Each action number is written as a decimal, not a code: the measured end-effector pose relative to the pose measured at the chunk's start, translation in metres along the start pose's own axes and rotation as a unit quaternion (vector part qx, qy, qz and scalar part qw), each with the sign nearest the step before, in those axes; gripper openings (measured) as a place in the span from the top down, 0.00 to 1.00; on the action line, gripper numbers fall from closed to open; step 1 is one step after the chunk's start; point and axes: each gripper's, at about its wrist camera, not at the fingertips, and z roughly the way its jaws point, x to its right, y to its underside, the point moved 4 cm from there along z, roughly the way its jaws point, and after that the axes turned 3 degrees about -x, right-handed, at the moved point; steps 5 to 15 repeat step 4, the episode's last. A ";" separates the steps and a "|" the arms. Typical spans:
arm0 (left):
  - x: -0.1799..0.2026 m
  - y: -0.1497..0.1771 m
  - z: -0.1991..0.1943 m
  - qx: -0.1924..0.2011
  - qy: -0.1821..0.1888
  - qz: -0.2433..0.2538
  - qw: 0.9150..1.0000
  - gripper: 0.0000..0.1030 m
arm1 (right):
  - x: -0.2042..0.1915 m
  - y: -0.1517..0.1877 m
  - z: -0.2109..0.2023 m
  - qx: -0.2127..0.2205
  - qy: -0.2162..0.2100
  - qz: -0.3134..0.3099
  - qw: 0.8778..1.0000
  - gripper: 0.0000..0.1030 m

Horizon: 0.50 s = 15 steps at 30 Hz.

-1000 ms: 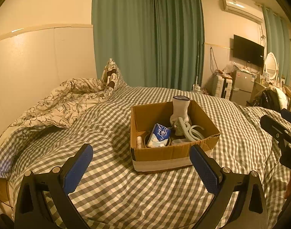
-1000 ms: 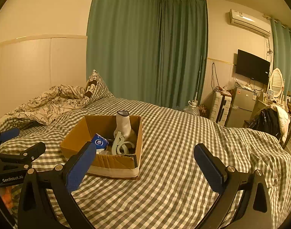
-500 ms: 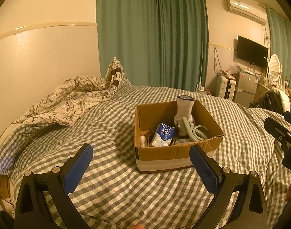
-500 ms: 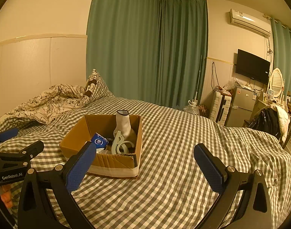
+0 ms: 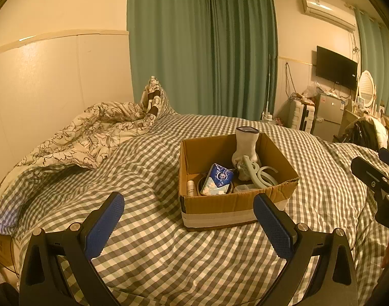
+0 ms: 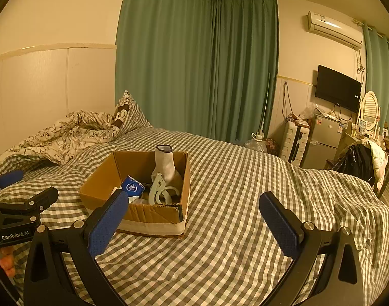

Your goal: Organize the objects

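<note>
An open cardboard box (image 5: 220, 206) stands on the checked bed; it also shows in the right wrist view (image 6: 153, 216). Inside are a white sock-like object standing upright (image 5: 245, 150), a pale green plastic hanger clip (image 5: 258, 176), a blue tissue pack (image 5: 217, 181), a small bottle (image 5: 191, 187) and a dark round bowl (image 5: 203, 191). My left gripper (image 5: 189, 225) is open and empty, in front of the box. My right gripper (image 6: 193, 225) is open and empty, to the right of the box.
A crumpled floral duvet (image 5: 87, 135) and pillow (image 5: 153, 99) lie at the bed's far left. Green curtains (image 5: 202, 51) hang behind. A TV (image 6: 337, 88), fridge (image 6: 324, 142), suitcase (image 6: 295, 144) and chair with clothes (image 6: 362, 163) stand at the right.
The left wrist view has shifted slightly, so the box sits a little further right and nearer. Both grippers stay open. The right view is almost unchanged.
</note>
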 end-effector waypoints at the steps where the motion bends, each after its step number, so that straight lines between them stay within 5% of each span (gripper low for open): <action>1: 0.000 0.000 0.000 0.000 0.000 0.000 1.000 0.00 | 0.000 0.000 0.000 0.000 0.000 0.000 1.000 0.00; 15: 0.000 0.000 0.000 0.000 0.003 0.001 1.000 0.00 | 0.001 0.003 0.002 -0.003 0.001 0.001 1.000 0.00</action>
